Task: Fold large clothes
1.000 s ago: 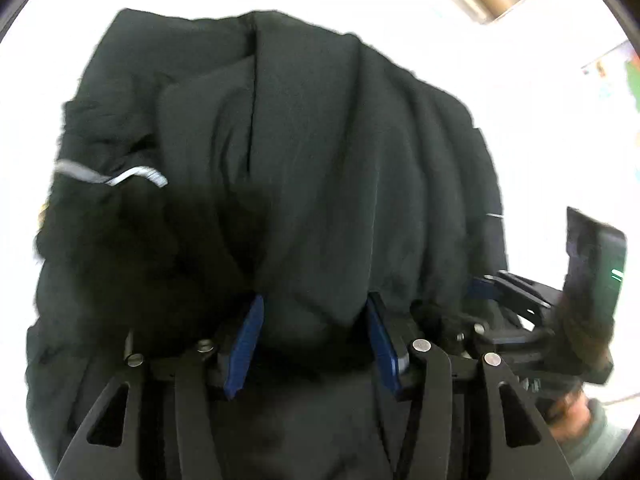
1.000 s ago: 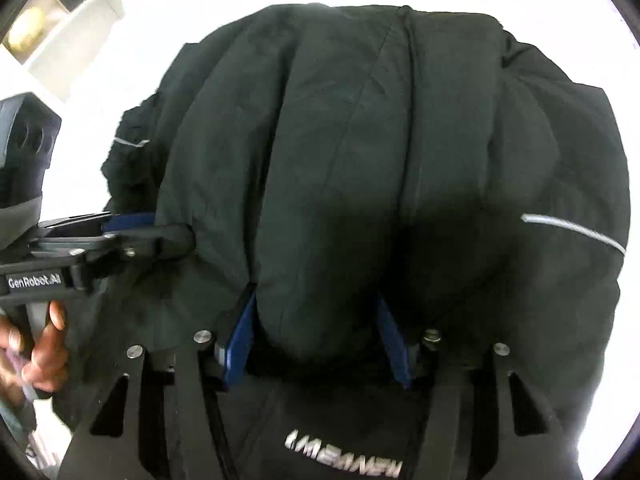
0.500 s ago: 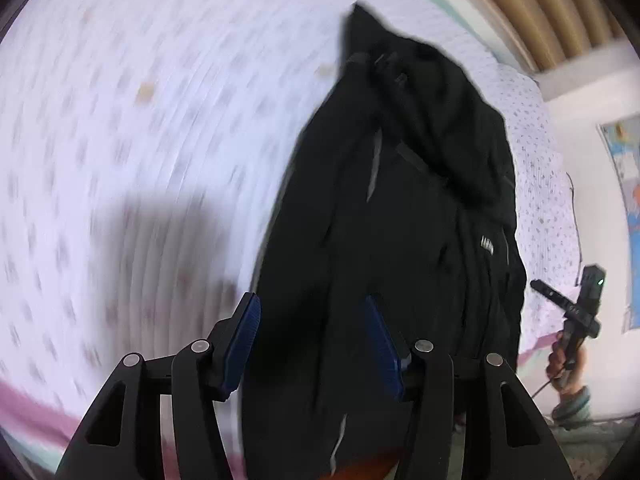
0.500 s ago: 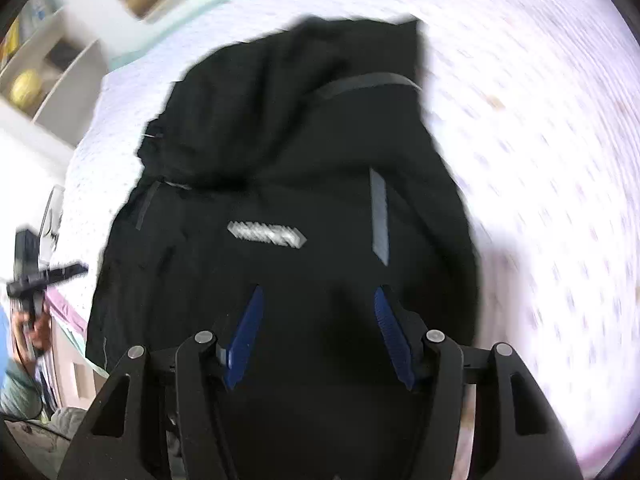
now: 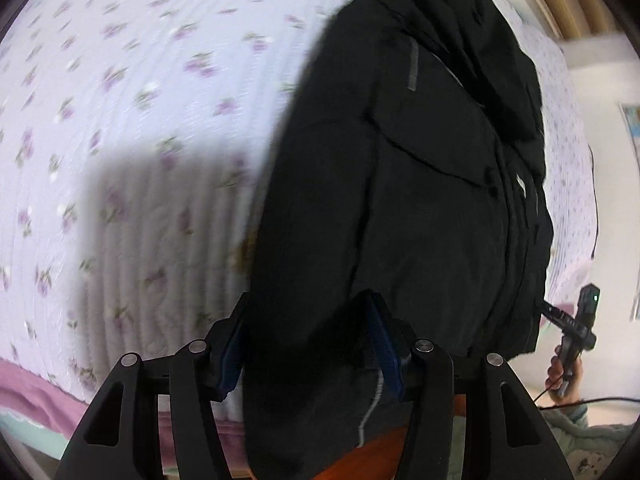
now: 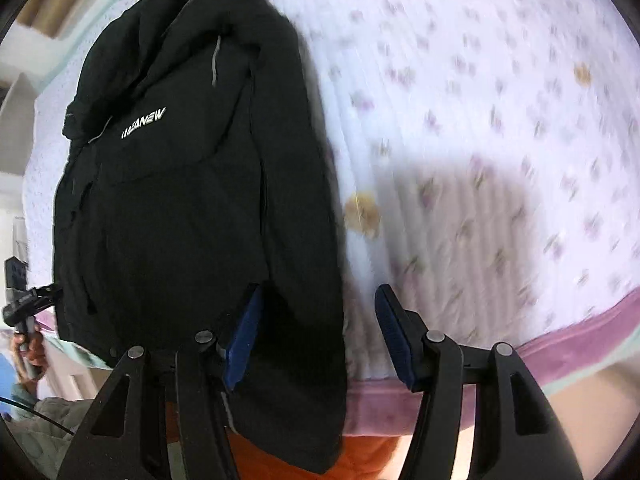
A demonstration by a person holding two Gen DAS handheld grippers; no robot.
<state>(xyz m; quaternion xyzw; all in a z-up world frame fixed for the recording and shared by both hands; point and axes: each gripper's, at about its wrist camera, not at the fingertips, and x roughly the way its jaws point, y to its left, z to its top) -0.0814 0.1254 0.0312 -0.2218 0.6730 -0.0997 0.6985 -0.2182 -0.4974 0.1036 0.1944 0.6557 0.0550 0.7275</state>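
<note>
Floral quilted bedspread (image 5: pixel 140 120), pink-edged; white wall (image 5: pixel 608 80) beyond.

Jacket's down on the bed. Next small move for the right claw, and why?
Probably nudge the right claw sideways toward the jacket. Its jaws have just been closing, yet only the jacket's side edge lies between them, by one pad; bedspread shows in the rest of the gap. Centring the edge first should give a fuller bite. The left claw has fabric across its gap.

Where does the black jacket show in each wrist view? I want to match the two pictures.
Left wrist: black jacket fills centre and right, hem end toward the camera.
Right wrist: jacket fills the left half, white chest lettering visible.
Shared landmark: the tan spot on the floral bedspread beside it.
</note>
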